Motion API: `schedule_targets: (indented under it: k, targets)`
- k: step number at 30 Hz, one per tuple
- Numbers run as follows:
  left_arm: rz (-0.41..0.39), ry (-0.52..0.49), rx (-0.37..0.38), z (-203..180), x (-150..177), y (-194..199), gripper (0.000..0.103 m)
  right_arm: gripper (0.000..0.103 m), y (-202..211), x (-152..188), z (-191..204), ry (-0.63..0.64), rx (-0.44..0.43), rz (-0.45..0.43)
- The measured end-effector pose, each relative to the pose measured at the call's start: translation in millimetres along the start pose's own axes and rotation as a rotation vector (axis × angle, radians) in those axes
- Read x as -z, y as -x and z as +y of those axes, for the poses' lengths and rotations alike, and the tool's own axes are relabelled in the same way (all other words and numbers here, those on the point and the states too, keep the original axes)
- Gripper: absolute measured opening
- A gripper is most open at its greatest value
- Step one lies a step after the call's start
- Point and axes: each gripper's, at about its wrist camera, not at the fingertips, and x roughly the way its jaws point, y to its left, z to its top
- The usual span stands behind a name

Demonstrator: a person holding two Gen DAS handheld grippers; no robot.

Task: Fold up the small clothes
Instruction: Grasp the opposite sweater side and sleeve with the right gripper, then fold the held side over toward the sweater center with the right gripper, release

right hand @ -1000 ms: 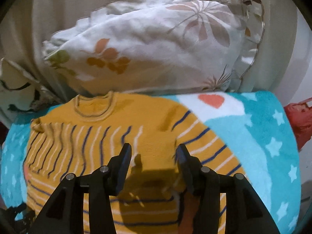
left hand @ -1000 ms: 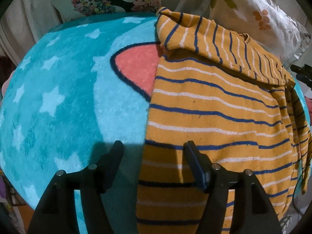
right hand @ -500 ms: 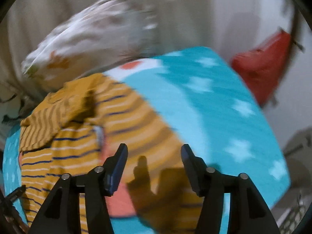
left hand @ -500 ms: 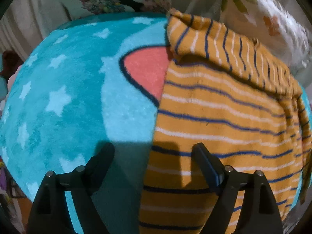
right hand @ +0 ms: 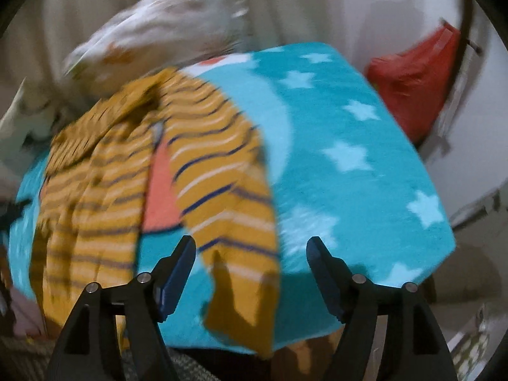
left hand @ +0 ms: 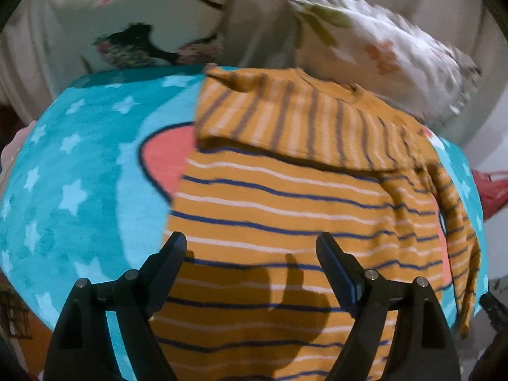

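An orange sweater (left hand: pixel 285 197) with blue and white stripes lies flat on a teal star blanket (left hand: pixel 79 174). One sleeve (left hand: pixel 285 117) is folded across its chest. The other sleeve (left hand: pixel 457 222) trails down its right side. My left gripper (left hand: pixel 250 241) hovers open above the sweater's lower body, with nothing between its fingers. In the right wrist view that loose sleeve (right hand: pixel 231 206) runs toward the blanket's front edge. My right gripper (right hand: pixel 250 243) hangs over the sleeve's end with its jaws opening. The pads stand apart from the cloth.
A floral pillow (left hand: pixel 390 47) and a second printed pillow (left hand: pixel 143 22) lean at the back of the blanket. A red bag (right hand: pixel 412 82) hangs to the right, beyond the blanket's edge (right hand: pixel 438 222). The blanket (right hand: pixel 349 146) is bare to the right of the sleeve.
My left gripper rose and shifted right over the sweater's body, its jaws wider. My right gripper swung from the neckline to the loose sleeve on the right, jaws spreading.
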Motion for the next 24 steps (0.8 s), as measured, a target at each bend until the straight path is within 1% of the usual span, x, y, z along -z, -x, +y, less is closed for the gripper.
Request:
schedule_targets:
  k: [3, 4, 5, 6, 7, 9, 11, 13, 15, 16, 18, 20, 21, 22, 24]
  targets:
    - [0.01, -0.029, 0.015, -19, 7, 0, 0.083, 0.078, -11, 17, 14, 0.107, 0.048, 0.013]
    - [0.012, -0.037, 0.018, -25, 9, 1, 0.083, 0.071, -15, 22, 15, 0.131, 0.06, 0.023]
    - [0.012, -0.041, 0.019, -29, 10, 2, 0.083, 0.057, -18, 25, 14, 0.139, 0.065, 0.031]
    - [0.011, -0.044, 0.02, -32, 11, 2, 0.083, 0.02, -20, 27, 10, 0.133, 0.054, 0.047]
    - [0.008, -0.044, 0.021, -35, 13, 4, 0.083, 0.013, -21, 26, 3, 0.106, 0.03, 0.056]
    - [0.004, -0.036, 0.023, -36, 12, 5, 0.083, 0.012, -9, 21, -22, -0.015, -0.059, 0.028]
    - [0.003, -0.02, 0.03, -37, 12, 5, 0.083, 0.011, 3, 15, -46, -0.12, -0.107, -0.013]
    - [0.005, -0.002, 0.041, -37, 11, 4, 0.083, 0.011, 18, 8, -83, -0.261, -0.149, -0.068]
    - [0.008, 0.008, 0.049, -37, 11, 2, 0.083, 0.011, 31, 5, -114, -0.388, -0.175, -0.117]
    - [0.008, 0.01, 0.051, -37, 10, 2, 0.083, 0.011, 38, 4, -135, -0.47, -0.18, -0.149]
    - [0.006, 0.012, 0.055, -35, 11, 2, 0.083, 0.011, 42, -1, -159, -0.571, -0.179, -0.18]
    - [0.006, 0.019, 0.059, -31, 9, 2, 0.083, 0.011, 41, -9, -172, -0.646, -0.2, -0.19]
    - [0.006, 0.024, 0.06, -27, 8, 2, 0.083, 0.011, 40, -16, -171, -0.662, -0.22, -0.192]
    - [0.005, 0.03, 0.062, -24, 6, 4, 0.083, 0.011, 39, -23, -166, -0.665, -0.244, -0.195]
    - [-0.003, 0.044, 0.068, -13, 3, 8, 0.083, 0.011, 37, -45, -145, -0.64, -0.316, -0.195]
